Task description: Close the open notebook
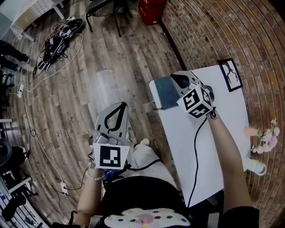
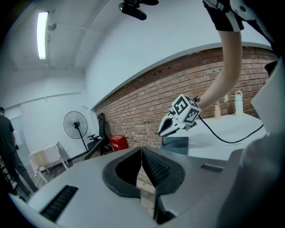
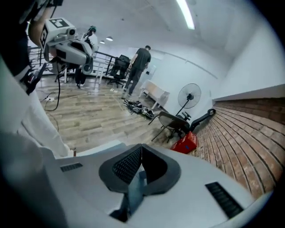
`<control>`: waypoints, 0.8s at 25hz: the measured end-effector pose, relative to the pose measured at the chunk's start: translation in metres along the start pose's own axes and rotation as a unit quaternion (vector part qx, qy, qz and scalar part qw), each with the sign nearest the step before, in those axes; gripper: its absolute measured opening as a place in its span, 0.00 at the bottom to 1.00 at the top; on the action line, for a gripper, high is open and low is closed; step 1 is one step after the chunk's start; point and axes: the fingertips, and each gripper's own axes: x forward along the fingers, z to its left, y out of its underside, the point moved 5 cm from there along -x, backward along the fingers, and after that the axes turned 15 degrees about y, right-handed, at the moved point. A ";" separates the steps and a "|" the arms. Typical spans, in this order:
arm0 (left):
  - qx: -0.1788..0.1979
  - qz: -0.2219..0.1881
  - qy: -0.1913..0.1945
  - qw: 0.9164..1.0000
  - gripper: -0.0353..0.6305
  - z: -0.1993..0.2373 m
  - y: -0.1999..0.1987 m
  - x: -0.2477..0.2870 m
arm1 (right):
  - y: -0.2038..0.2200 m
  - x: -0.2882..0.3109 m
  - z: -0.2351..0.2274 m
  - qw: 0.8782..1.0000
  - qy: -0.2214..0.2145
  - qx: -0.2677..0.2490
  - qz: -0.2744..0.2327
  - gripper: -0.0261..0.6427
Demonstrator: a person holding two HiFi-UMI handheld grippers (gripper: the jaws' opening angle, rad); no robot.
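A dark teal notebook (image 1: 164, 91) lies at the far left corner of the white table (image 1: 200, 147). My right gripper (image 1: 175, 83) is over it with its jaws shut, and in the right gripper view a thin teal strip of the notebook's cover (image 3: 135, 189) runs between the shut jaws of that gripper (image 3: 141, 148). The left gripper view shows this gripper's tip (image 2: 165, 130) just above the teal notebook (image 2: 177, 144). My left gripper (image 1: 116, 107) hangs over the wooden floor left of the table, shut on nothing (image 2: 141, 149). How far the cover stands up I cannot tell.
A framed picture (image 1: 230, 74), pink flowers (image 1: 267, 137) and a white cup (image 1: 256, 166) sit along the table's far side by the brick wall. A red box (image 1: 151, 11), a chair (image 1: 104, 9) and a heap of cables (image 1: 58, 38) are on the floor. A person (image 3: 139, 67) stands far off.
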 end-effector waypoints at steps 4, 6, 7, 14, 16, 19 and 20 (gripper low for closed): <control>0.005 -0.020 0.014 1.000 0.08 0.004 -0.016 -0.002 | -0.020 -0.033 -0.001 0.997 0.040 0.059 -0.018 0.09; 0.006 -0.025 0.023 0.999 0.08 0.005 -0.022 -0.003 | -0.029 -0.052 0.000 0.994 0.063 0.084 -0.024 0.09; 0.004 -0.027 0.028 0.999 0.08 0.005 -0.025 -0.003 | -0.033 -0.062 0.000 0.992 0.076 0.099 -0.026 0.09; 0.002 -0.054 0.055 0.997 0.08 0.005 -0.049 -0.005 | -0.058 -0.123 -0.004 0.967 0.161 0.184 -0.069 0.09; 0.006 -0.064 0.065 0.996 0.08 0.005 -0.055 -0.007 | -0.064 -0.140 -0.001 0.958 0.179 0.209 -0.075 0.09; 0.010 -0.072 0.075 0.994 0.08 0.005 -0.062 -0.010 | -0.072 -0.160 0.006 0.944 0.201 0.249 -0.082 0.09; 0.012 -0.074 0.078 0.994 0.08 0.005 -0.064 -0.011 | -0.074 -0.166 0.008 0.939 0.208 0.261 -0.081 0.09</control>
